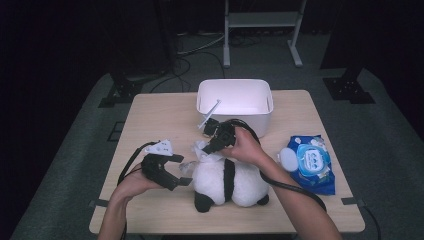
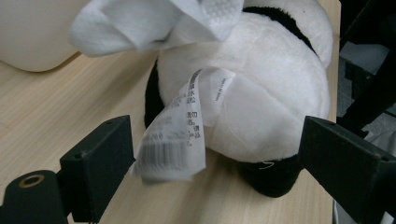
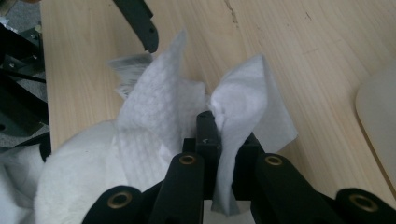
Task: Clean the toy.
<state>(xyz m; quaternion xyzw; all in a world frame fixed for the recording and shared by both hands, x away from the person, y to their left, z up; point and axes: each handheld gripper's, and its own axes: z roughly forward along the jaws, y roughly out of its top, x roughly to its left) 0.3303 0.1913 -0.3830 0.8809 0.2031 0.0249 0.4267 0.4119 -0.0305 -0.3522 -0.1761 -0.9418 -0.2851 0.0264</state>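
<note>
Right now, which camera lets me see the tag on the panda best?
The left gripper view: the tag hangs between that gripper's open jaws, its print and barcode showing. In the high view it is a tiny white scrap by the panda. The right gripper view gives no clear sight of it.

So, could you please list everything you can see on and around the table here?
Plush panda: one, white and black, near table edge, sewn label on it.
Wipe: one, white, on the panda, pinched by the right tongs.
Bin: one, white, far side of the table.
Wipes pack: one, blue, right of the panda.
Table: one, light wood.
Metal frame: one, pale, on the floor beyond.
Left tongs: black, open beside the panda.
Right tongs: black, shut on the wipe.
</note>
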